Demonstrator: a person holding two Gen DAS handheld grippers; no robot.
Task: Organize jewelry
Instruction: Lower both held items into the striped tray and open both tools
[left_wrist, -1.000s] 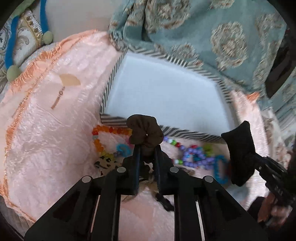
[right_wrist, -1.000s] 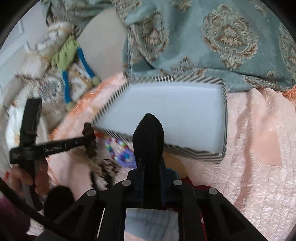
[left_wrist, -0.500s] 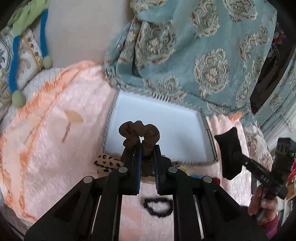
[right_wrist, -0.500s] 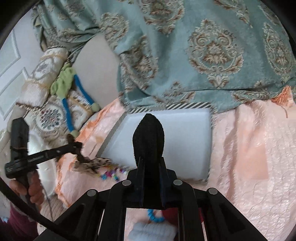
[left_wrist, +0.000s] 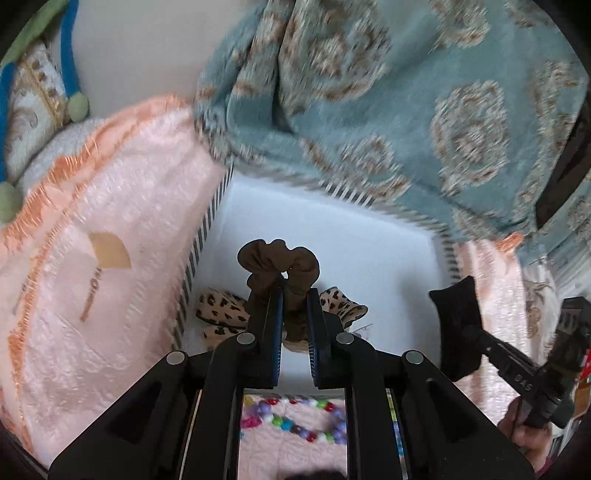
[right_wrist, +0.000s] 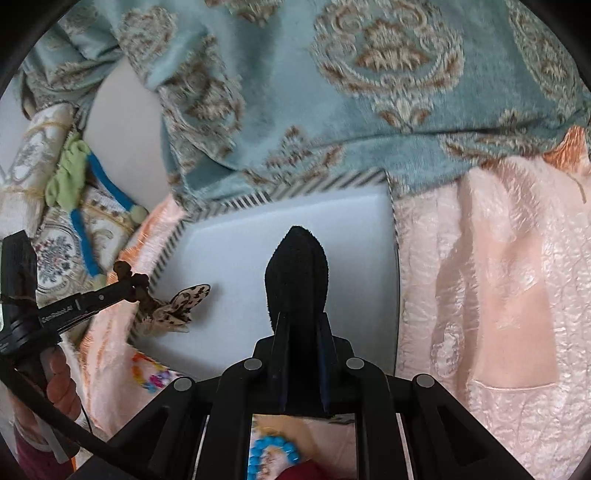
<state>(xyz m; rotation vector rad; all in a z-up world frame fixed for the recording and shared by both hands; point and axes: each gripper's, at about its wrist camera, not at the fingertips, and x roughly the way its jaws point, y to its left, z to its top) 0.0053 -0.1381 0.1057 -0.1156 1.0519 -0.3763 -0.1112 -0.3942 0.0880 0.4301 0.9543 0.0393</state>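
- My left hand-held gripper (left_wrist: 295, 295) is clenched on a brown scrunchie (left_wrist: 277, 260), hanging over the white box (left_wrist: 369, 258) near its front left corner.
- My right hand-held gripper (right_wrist: 301, 321) is clamped on a black scrunchie (right_wrist: 296, 273), over the box's middle towards the front edge.
- A leopard-print scrunchie (left_wrist: 221, 314) already lies inside the box at the front left corner, directly under the brown one.
- Step in hand, by my read: drop both in the box. Lower each below the striped rim, open the jaws fully, lift straight up so the fabric doesn't snag.
- Better to shift the brown one slightly off the leopard piece, so they don't pile up.
- The teal blanket (right_wrist: 332, 92) drapes over the box's back edge; stay clear of it.
- A bead necklace (left_wrist: 295, 424) lies on the pink bedspread (left_wrist: 92, 295) outside the front edge, not yet boxed.
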